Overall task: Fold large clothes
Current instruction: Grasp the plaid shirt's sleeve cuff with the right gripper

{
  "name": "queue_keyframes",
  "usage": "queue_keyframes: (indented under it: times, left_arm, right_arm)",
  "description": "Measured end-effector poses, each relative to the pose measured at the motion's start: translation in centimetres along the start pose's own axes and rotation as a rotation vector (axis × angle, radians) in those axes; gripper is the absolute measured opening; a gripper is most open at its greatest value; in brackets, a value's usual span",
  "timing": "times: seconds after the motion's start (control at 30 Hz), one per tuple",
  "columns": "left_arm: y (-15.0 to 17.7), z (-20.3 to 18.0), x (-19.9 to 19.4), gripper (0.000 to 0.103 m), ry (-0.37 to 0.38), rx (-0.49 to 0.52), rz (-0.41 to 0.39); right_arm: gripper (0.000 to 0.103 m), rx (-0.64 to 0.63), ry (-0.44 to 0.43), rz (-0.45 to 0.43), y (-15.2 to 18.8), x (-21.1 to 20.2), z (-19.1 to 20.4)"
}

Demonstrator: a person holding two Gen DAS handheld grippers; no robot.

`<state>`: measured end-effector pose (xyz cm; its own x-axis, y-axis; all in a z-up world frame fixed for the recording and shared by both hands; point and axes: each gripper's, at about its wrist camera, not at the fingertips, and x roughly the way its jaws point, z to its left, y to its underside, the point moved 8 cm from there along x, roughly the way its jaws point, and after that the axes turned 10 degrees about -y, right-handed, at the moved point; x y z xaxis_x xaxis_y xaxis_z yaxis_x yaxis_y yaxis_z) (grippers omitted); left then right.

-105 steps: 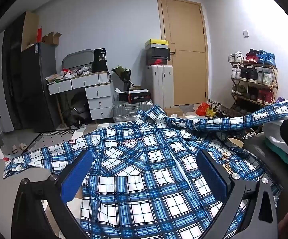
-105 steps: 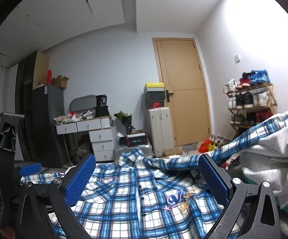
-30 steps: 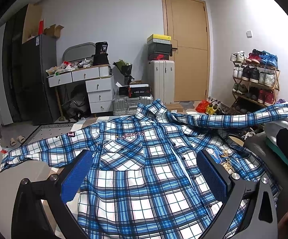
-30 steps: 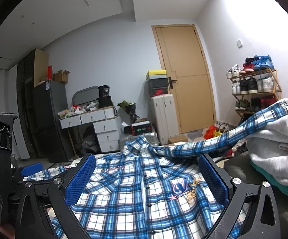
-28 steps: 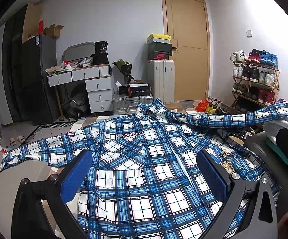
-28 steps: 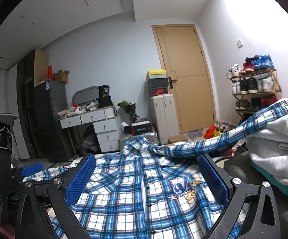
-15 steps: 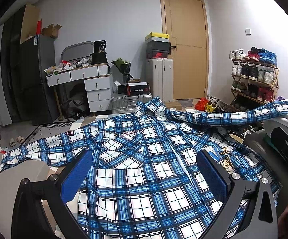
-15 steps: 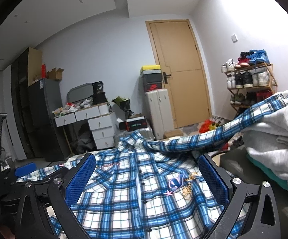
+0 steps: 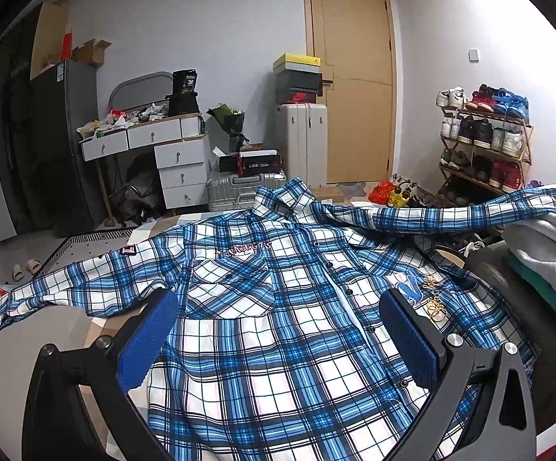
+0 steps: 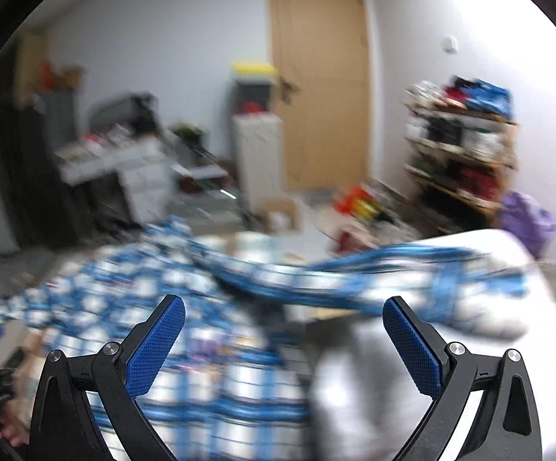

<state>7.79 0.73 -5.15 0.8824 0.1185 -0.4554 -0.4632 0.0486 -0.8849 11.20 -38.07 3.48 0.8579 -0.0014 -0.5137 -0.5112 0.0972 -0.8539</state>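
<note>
Hovering wide open and empty, both hand-held grippers (image 9: 283,330) (image 10: 283,336) face the spread plaid shirt (image 9: 278,307).

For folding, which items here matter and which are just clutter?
Job:
plaid shirt, spread flat and buttoned
left gripper, open
right gripper, open

Lying about:
pile of clothes under one sleeve
shoe rack
suitcases
dresser
</note>
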Motion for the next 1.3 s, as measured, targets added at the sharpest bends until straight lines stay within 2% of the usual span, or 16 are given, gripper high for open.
queue_keyframes:
  times: [0.1,0.2,0.37,0.43,0.47,0.5,0.53,0.57,0.6,0.63,0.73,0.83,0.97,1.07,1.13,1.3]
  left_arm:
    - [0.2,-0.1,0.4,0.102,-0.007,0.012,0.008]
    - [0.5,-0.1,0.7,0.102,-0.017,0.030,0.018]
    - [0.7,0.0,0.8,0.102,-0.023,0.051,0.024]
    - [0.7,-0.1,0.9,0.102,-0.024,0.059,0.024]
    - [0.7,-0.2,1.0,0.102,-0.027,0.062,0.023]
    - [0.7,-0.3,1.1,0.102,-0.033,0.066,0.024]
    - [0.7,-0.3,1.2,0.102,-0.036,0.069,0.026]
    - [0.8,-0.4,1.3,0.102,-0.037,0.072,0.030]
    - [0.8,-0.5,1.4,0.102,-0.038,0.072,0.033]
    - [0.8,-0.4,1.4,0.102,-0.039,0.073,0.035]
    - [0.9,-0.4,1.5,0.102,-0.047,0.077,0.033]
    - [1.0,-0.5,1.6,0.102,-0.056,0.087,0.036]
    - [1.0,-0.4,1.7,0.102,-0.063,0.093,0.036]
    - [0.9,-0.1,1.5,0.102,-0.067,0.091,0.031]
    - [0.8,0.2,1.5,0.102,-0.069,0.083,0.030]
    - [0.6,1.6,1.1,0.102,-0.074,0.059,0.024]
  right_arm:
    - [0.103,-0.171,0.132,0.219,0.4,2.0,-4.0]
    - [0.103,-0.237,0.157,0.380,2.7,3.2,-7.0]
    - [0.102,-0.254,0.145,0.485,4.7,3.2,-10.6]
    - [0.102,-0.236,0.159,0.499,4.8,3.7,-12.0]
    - [0.099,-0.228,0.149,0.504,5.0,3.8,-12.0]
    - [0.088,-0.224,0.154,0.510,5.0,3.9,-12.2]
    - [0.076,-0.221,0.160,0.512,5.0,3.8,-12.4]
    - [0.071,-0.230,0.196,0.496,4.6,3.9,-12.7]
    - [0.054,-0.220,0.232,0.467,4.0,3.8,-12.8]
    - [0.035,-0.184,0.213,0.454,3.5,3.9,-12.5]
    - [0.012,-0.061,0.137,0.449,2.2,3.8,-11.2]
    - [0.006,0.040,0.045,0.444,0.4,3.4,-9.5]
    - [0.004,0.121,-0.063,0.351,-4.3,1.5,-6.6]
    - [0.004,0.177,-0.097,0.289,-7.8,0.0,-5.2]
    - [0.004,0.273,-0.139,0.257,-10.0,-0.8,-4.9]
    - [0.004,0.447,-0.161,0.179,-13.6,-2.0,-5.3]
